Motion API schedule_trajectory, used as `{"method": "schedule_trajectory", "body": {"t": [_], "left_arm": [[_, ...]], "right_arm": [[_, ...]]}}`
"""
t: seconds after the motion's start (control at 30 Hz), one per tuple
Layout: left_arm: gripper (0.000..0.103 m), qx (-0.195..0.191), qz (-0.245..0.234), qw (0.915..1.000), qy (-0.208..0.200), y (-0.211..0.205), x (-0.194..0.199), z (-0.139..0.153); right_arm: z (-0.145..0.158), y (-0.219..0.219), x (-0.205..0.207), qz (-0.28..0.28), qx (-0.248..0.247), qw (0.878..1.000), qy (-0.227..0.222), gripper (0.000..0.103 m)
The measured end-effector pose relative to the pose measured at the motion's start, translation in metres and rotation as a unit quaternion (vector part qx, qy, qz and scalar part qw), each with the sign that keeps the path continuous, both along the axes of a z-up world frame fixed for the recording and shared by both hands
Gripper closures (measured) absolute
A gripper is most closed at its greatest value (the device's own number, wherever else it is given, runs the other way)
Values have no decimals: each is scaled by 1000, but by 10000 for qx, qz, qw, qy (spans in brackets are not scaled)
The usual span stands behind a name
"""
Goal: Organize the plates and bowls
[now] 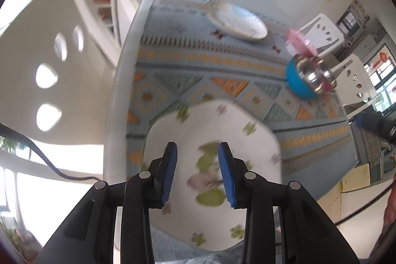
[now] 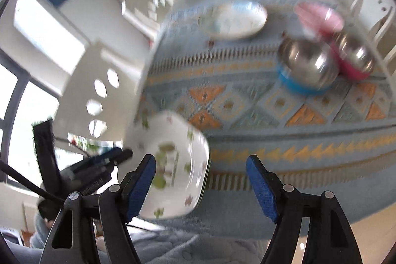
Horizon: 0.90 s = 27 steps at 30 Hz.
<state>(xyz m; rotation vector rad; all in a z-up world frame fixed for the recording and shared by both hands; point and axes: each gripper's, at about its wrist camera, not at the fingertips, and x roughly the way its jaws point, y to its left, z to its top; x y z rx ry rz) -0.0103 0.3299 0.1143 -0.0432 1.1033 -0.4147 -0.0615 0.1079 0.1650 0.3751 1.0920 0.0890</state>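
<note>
The left gripper (image 1: pixel 197 152) hangs with its blue pads slightly apart above the white octagonal plate with green flower print (image 1: pixel 212 165), gripping nothing visible; the right gripper (image 2: pixel 201 165) stands wide apart and empty beside that plate, which lies at the near edge of the patterned blue surface (image 2: pixel 272 120). The round white plate (image 1: pixel 237 21) sits toward the far edge; the blue-shelled steel bowl (image 2: pixel 307 68), pink-shelled steel bowl (image 2: pixel 354 58) and pale pink bowl (image 2: pixel 319 14) crowd the right edge. Because the floral plate seems to overhang the near edge, a clumsy nudge could tip it off.
</note>
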Motion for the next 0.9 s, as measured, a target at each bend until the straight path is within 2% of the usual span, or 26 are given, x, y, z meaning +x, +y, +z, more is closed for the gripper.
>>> {"method": "schedule_trajectory", "body": {"t": [0.13,0.27,0.37,0.5,0.57,0.8,0.9], "left_arm": [[69,-115,-184,9996,-183,-20,17,27],[65,-218,-368,9986,-301,-44,40,54],[62,-391,-492,9972,-414,-61,58,71],[61,-137,-512,9955,-785,-85,83,87],[61,-100,-467,9954,-828,-94,101,89],[61,-6,-99,9982,-591,-119,174,71],[61,-15,111,9991,-400,-127,206,45]], "right_arm": [[56,-17,-4,-160,-332,9939,-1035,30],[116,-29,-9,-270,-727,9708,-2270,27],[136,-39,-2,-283,-634,9596,-2727,22],[140,-52,21,-412,-267,9578,-2831,22],[137,-57,35,-405,-164,9579,-2839,22],[117,-81,97,-231,-138,9638,-2654,22],[92,-99,137,-248,227,9739,-2247,22]]}}
